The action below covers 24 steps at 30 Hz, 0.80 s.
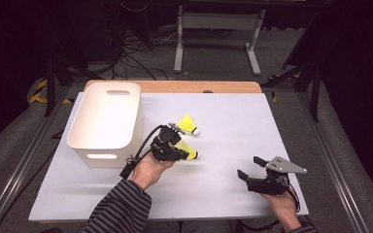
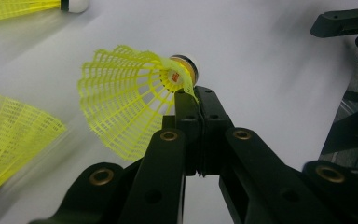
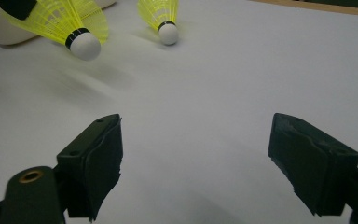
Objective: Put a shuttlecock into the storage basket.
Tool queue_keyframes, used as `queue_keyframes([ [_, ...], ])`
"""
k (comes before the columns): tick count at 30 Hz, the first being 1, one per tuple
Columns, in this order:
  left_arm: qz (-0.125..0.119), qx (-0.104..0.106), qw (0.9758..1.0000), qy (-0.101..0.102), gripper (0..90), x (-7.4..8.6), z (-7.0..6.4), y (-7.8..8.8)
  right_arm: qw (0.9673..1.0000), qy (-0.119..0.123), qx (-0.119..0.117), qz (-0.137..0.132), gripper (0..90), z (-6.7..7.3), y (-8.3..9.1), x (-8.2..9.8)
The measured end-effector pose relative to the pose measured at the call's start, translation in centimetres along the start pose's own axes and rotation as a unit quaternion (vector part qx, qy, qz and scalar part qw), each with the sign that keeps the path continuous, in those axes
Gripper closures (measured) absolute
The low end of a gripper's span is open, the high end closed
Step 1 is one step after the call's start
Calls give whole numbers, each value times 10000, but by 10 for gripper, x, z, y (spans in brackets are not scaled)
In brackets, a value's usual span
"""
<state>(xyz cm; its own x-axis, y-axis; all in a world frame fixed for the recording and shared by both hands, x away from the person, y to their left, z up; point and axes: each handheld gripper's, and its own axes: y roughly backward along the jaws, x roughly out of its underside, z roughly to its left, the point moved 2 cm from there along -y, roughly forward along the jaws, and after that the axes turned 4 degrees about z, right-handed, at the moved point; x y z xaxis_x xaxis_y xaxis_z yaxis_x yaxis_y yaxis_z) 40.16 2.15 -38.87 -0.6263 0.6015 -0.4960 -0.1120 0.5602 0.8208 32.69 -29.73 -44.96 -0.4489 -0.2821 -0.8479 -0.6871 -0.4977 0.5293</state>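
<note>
Left gripper holds a yellow birdie beside the white bin.

The left gripper (image 2: 189, 93) has its jaws pinched tight on the skirt edge of a birdie (image 2: 130, 100), just right of the bin (image 1: 106, 119). A second birdie (image 1: 189, 124) lies on the counter (image 1: 233, 126) a bit farther from the bin. The right gripper (image 3: 196, 163) rests well apart from the bin, jaws wide open, holding nothing.
</note>
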Motion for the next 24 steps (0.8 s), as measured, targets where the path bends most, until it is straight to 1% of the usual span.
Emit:
queue_keyframes([
  [2,-19,3,10000,24,893,0,0,1,10000,16,-11,18,184,1,-1,0],
  [8,-7,-19,10000,1,893,0,0,3,10000,14,-15,47,181,1,-1,1],
  [13,-60,-33,10000,-1,892,0,0,6,10000,-12,-43,73,179,1,-1,1],
  [16,-87,-70,9999,-16,892,0,0,10,10000,-28,-28,75,179,1,-1,1],
  [24,-106,-81,9999,-42,892,-3,-2,14,10000,-30,-28,67,179,1,-1,1],
])
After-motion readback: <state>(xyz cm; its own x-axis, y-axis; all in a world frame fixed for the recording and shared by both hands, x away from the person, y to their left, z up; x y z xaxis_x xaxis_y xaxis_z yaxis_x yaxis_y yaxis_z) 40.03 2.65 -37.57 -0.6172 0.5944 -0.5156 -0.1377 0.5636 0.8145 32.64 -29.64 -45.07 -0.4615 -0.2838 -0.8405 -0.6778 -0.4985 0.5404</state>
